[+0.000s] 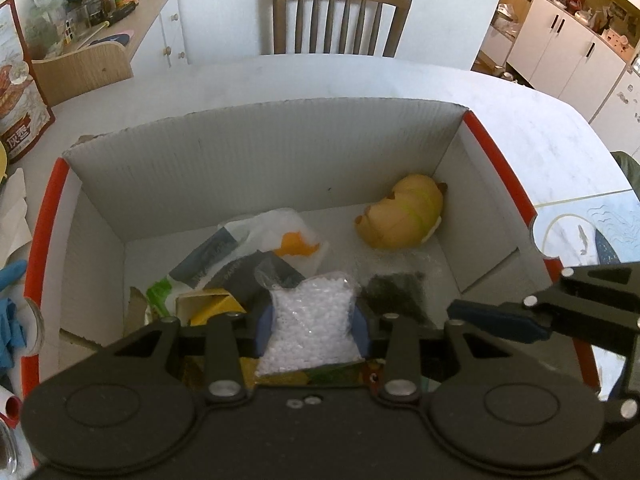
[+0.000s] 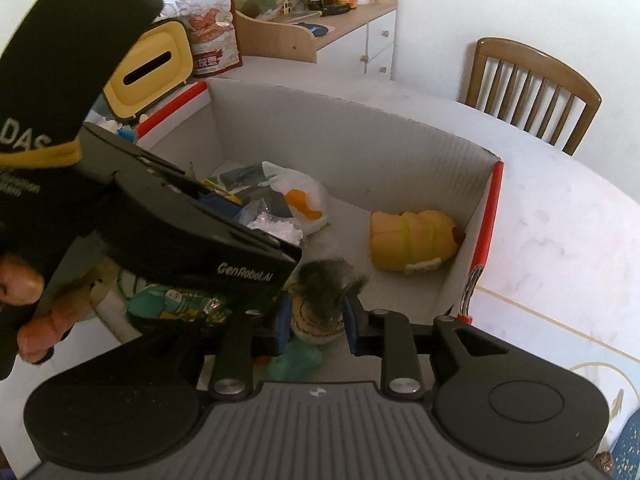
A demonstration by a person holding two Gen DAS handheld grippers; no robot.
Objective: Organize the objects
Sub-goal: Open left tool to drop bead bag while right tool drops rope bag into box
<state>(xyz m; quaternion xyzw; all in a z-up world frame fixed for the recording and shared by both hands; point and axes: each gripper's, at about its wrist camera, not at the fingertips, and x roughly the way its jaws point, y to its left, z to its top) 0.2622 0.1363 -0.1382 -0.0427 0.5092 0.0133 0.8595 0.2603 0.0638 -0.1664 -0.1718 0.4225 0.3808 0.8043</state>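
In the left wrist view the left hand-held gripper (image 1: 308, 322) is clamped on a clear bag of white beads (image 1: 306, 326), held over the near part of the open cardboard box (image 1: 256, 148) on the white counter (image 1: 520, 120). At 11 o'clock from the bag lies a white plastic bag (image 1: 276, 236) (orange patch showing); at 1 o'clock, a yellow plush toy (image 1: 404, 216) sits in the far right corner. In the right wrist view the right hand-held gripper (image 2: 316, 320) grips a fuzzy dark-topped round toy (image 2: 320, 304) above the box's near edge.
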